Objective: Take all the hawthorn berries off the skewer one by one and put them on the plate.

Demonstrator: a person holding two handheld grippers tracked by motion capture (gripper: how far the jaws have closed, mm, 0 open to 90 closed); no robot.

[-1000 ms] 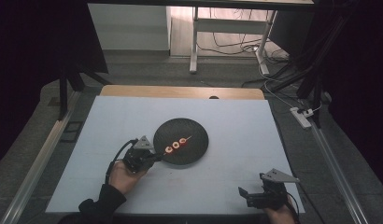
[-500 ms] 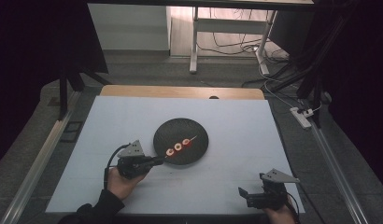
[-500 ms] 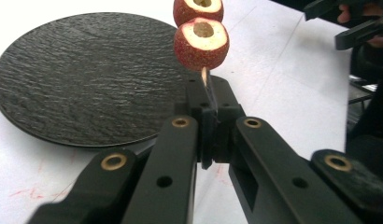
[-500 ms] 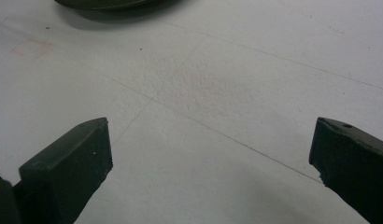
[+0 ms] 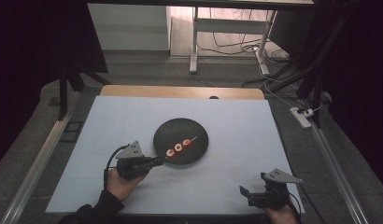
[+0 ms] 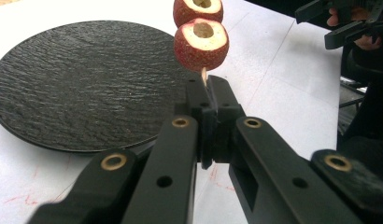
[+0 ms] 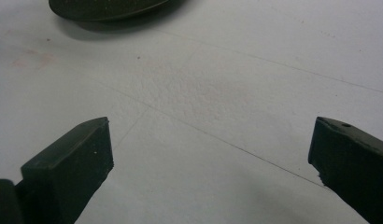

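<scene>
Since earlier frames, left gripper (image 5: 158,161) is sitting a bit further back toward the table's near edge, skewer (image 5: 180,146) end coming with it; right gripper (image 5: 251,195) is staying put.

Landmark = black slate plate (image 5: 161,133), roughly mid-table.

- L gripper: jaws are pinching tight on the skewer's bare stick end (image 6: 204,74), at the plate's near-left rim. In left gripper view, the closest red fruit piece (image 6: 202,38) is sitting just past the jaw tips, a second piece (image 6: 198,8) beyond it.
- Skewer: lying diagonally over the plate's near half, three red-and-cream pieces in a row, pointed tip toward plate centre-right. Can't tell if the pieces are resting on the slate or lifted off it.
- R gripper: well apart from plate, down by table's near-right corner, jaws standing wide w/ nothing between them. Right gripper view is looking over bare white surface (image 7: 217,93) toward the plate's rim (image 7: 105,11).
- Room: white top (image 5: 236,121) is lying open all round the plate, esp. far side and right side. Wooden strip (image 5: 180,92) is running along far edge.
</scene>
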